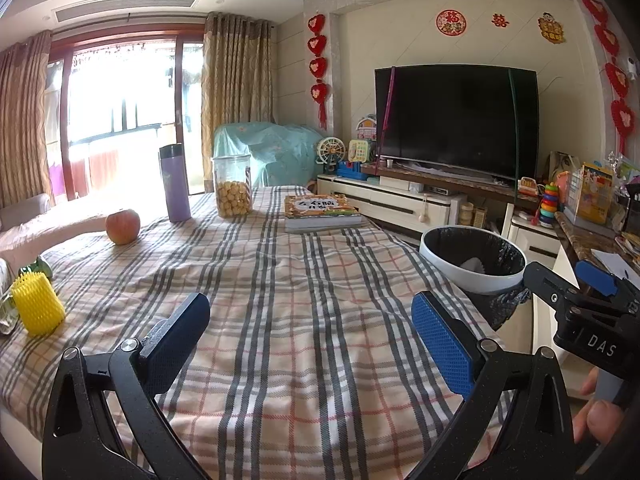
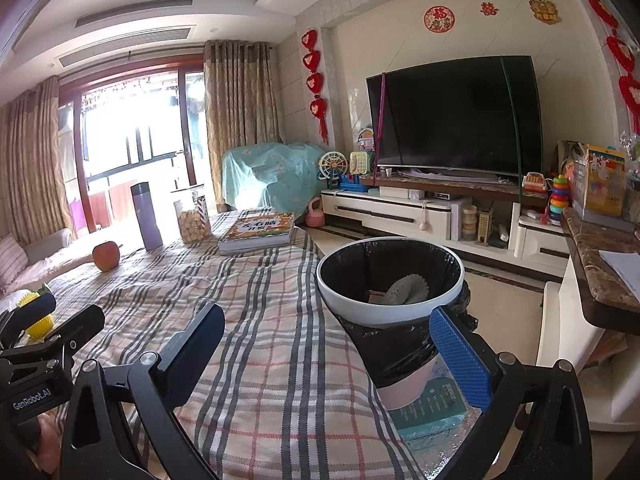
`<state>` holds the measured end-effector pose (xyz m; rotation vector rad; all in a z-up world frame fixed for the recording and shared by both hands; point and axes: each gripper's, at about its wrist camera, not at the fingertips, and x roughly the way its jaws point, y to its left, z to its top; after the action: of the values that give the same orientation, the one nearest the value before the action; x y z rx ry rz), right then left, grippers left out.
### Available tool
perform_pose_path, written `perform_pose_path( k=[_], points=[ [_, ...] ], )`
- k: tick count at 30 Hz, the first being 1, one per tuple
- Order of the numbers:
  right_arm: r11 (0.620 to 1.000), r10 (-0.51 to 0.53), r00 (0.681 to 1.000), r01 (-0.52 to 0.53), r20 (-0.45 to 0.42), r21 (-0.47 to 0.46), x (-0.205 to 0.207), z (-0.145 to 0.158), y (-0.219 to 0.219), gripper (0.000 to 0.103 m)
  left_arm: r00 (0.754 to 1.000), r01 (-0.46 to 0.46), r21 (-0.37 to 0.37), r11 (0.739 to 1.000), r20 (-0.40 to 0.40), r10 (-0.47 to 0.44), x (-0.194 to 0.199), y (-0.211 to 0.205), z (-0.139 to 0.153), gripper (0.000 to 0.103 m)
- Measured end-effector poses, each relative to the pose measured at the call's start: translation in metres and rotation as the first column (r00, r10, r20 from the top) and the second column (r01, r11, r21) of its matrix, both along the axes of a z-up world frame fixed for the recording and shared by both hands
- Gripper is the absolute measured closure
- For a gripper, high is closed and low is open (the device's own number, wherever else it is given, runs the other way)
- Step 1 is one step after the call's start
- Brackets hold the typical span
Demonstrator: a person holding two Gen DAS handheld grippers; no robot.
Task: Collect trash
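A white trash bin (image 1: 442,266) lined with a black bag stands off the table's right edge. In the right wrist view the bin (image 2: 362,310) holds a white ruffled piece (image 2: 406,290) and a small brown scrap (image 2: 374,297). A yellow foam net (image 1: 38,306) stands at the table's left edge, beside a clear crumpled item (image 1: 6,314) and a green item (image 1: 38,267). My left gripper (image 1: 310,346) is open over the plaid cloth, holding nothing. My right gripper (image 2: 326,358) is open near the bin, also holding nothing. The left gripper's body partly hides the yellow net (image 2: 38,322).
On the plaid-covered table (image 1: 300,272) farther back are an apple (image 1: 123,226), a purple flask (image 1: 174,182), a clear cookie jar (image 1: 232,186) and a book (image 1: 320,208). A TV cabinet (image 1: 400,200) with toys lines the far wall. A marble counter (image 2: 600,264) is at right.
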<state>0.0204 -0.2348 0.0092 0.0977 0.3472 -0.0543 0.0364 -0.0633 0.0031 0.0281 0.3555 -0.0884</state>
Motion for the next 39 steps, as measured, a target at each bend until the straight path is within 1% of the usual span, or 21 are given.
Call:
perform_pose_path(
  k=[39],
  points=[
    [1.0, 0.016, 1.0, -0.016, 0.01, 0.008, -0.0041, 0.0049, 0.0044, 0.0, 1.0, 0.005, 0.006, 1.0, 0.001, -0.005, -0.0012, 0.0014, -0.0002, 0.0]
  ],
)
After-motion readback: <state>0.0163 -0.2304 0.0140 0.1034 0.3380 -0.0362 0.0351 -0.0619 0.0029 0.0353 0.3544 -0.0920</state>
